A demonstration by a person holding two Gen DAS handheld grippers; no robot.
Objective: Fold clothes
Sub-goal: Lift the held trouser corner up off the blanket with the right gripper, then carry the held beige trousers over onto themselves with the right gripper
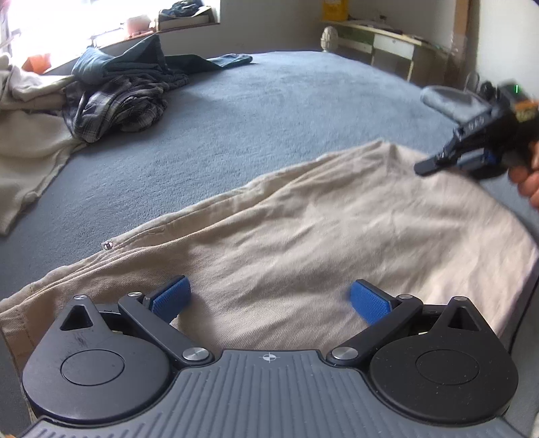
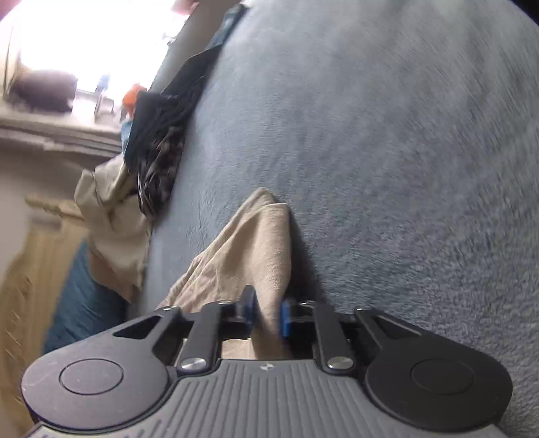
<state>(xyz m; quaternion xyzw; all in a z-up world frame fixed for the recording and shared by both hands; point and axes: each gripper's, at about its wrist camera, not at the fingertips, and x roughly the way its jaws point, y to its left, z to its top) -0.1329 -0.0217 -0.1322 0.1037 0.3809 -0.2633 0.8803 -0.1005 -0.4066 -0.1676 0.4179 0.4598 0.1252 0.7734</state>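
Note:
Beige trousers [image 1: 303,229] lie spread across a blue-grey bed cover [image 1: 269,118]. My left gripper [image 1: 269,300] is open just above the fabric near the waistband end, its blue pads [image 1: 170,300] wide apart and holding nothing. My right gripper [image 2: 266,316] is shut on an edge of the beige trousers [image 2: 249,242], with cloth pinched between its blue pads. The right gripper also shows in the left wrist view [image 1: 471,148] at the far end of the trousers, held in a hand.
A heap of dark plaid and blue clothes [image 1: 124,91] and another beige garment [image 1: 30,134] lie at the far left of the bed. A white desk [image 1: 380,37] stands by the far wall. A window sill [image 1: 134,30] holds items.

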